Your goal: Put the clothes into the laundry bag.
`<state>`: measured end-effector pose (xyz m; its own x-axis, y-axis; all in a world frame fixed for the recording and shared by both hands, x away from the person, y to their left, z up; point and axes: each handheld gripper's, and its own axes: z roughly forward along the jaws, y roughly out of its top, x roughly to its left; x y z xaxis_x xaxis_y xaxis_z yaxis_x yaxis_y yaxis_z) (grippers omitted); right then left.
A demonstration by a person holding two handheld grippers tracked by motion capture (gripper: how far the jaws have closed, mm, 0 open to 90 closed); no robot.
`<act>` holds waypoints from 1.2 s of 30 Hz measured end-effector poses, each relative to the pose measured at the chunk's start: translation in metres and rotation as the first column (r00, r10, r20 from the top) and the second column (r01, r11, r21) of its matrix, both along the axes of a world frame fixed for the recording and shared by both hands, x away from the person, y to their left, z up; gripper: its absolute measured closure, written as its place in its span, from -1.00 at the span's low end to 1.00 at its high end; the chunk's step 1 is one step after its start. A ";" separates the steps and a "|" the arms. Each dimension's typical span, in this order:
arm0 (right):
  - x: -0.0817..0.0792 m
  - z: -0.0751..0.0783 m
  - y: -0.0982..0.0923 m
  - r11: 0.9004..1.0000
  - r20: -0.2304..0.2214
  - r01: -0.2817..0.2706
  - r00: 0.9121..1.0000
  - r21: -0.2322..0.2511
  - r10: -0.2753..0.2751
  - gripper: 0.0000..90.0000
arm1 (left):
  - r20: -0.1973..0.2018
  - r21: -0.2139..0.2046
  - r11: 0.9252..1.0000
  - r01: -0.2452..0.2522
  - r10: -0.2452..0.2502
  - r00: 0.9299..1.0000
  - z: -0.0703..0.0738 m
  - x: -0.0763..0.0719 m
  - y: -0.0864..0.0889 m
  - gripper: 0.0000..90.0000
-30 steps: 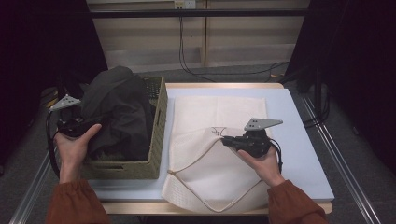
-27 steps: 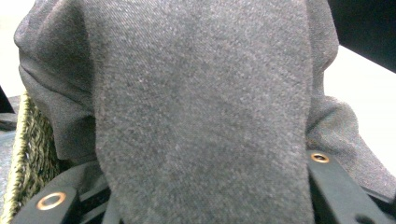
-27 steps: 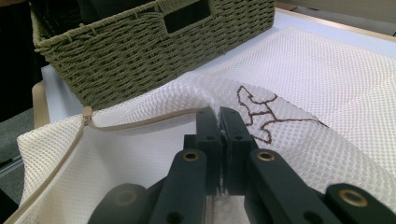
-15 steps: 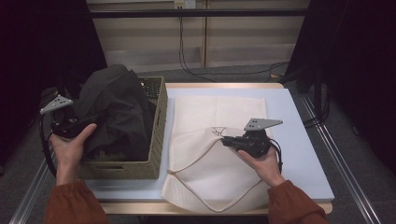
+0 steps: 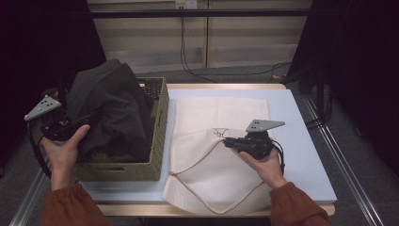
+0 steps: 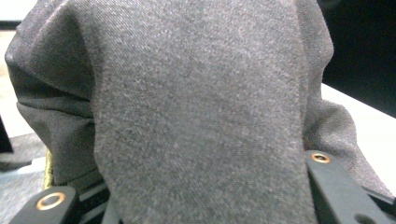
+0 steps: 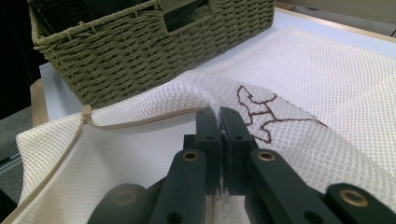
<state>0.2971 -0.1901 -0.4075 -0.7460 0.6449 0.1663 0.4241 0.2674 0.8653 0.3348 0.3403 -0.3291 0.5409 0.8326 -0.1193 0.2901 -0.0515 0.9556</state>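
A dark grey garment (image 5: 113, 110) is shown heaped in and rising above a woven olive basket (image 5: 157, 136) at the left of the counter (image 5: 306, 155). The left gripper (image 5: 70, 126) is held at the basket's left side, against the garment; in the left gripper view the grey cloth (image 6: 196, 112) is seen bunched between the two black jaws, which stand partly apart and are pressed on it from either side.

A cream mesh laundry bag (image 5: 221, 117) is laid flat on the counter just right of the basket, with its zipped mouth drawn open toward the near edge. The right gripper (image 5: 228, 141) is held over the bag, and its jaws are seen closed together on the upper edge of the bag's mouth, beside a brown embroidered mark (image 7: 261, 112). That edge is lifted slightly off the lower layer. The zipper (image 7: 86, 114) is seen running along the opening, near the basket wall (image 7: 140, 60).
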 end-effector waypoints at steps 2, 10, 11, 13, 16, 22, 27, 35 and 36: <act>0.000 0.000 0.000 1.000 0.003 0.001 1.000 0.000 -0.001 0.95 | 0.004 -0.008 1.000 -0.004 0.004 1.000 0.001 -0.001 0.003 0.26; 0.000 0.000 -0.001 1.000 0.004 -0.001 1.000 0.001 0.001 0.95 | 0.059 -0.042 0.999 -0.005 0.007 0.998 0.012 -0.012 0.007 0.26; 0.000 0.000 -0.001 1.000 0.002 0.000 1.000 0.001 0.000 0.95 | 0.066 -0.050 0.999 -0.004 0.008 0.998 0.013 -0.013 0.007 0.26; 0.000 0.000 -0.001 1.000 0.003 0.000 1.000 0.002 0.000 0.95 | 0.074 -0.051 0.999 -0.003 0.007 0.997 0.016 -0.015 0.008 0.26; 0.000 0.001 -0.001 1.000 0.004 0.004 1.000 0.004 -0.004 0.95 | 0.084 -0.056 0.998 -0.008 0.012 0.996 0.019 -0.018 0.008 0.26; -0.001 0.001 -0.001 1.000 0.007 0.011 1.000 0.008 -0.011 0.95 | 0.123 -0.078 0.997 -0.018 0.027 0.992 0.027 -0.028 0.006 0.26; -0.001 0.001 -0.002 1.000 0.006 0.011 1.000 0.008 -0.011 0.95 | 0.153 -0.087 0.996 -0.009 0.022 0.988 0.033 -0.034 0.004 0.26; -0.001 0.001 -0.001 1.000 0.005 0.005 1.000 0.004 -0.005 0.95 | 0.190 -0.085 0.996 0.018 -0.001 0.982 0.043 -0.039 -0.002 0.26; -0.001 0.001 -0.001 1.000 0.004 0.008 1.000 0.005 -0.008 0.95 | 0.188 -0.092 0.996 0.022 -0.004 0.982 0.044 -0.039 -0.003 0.26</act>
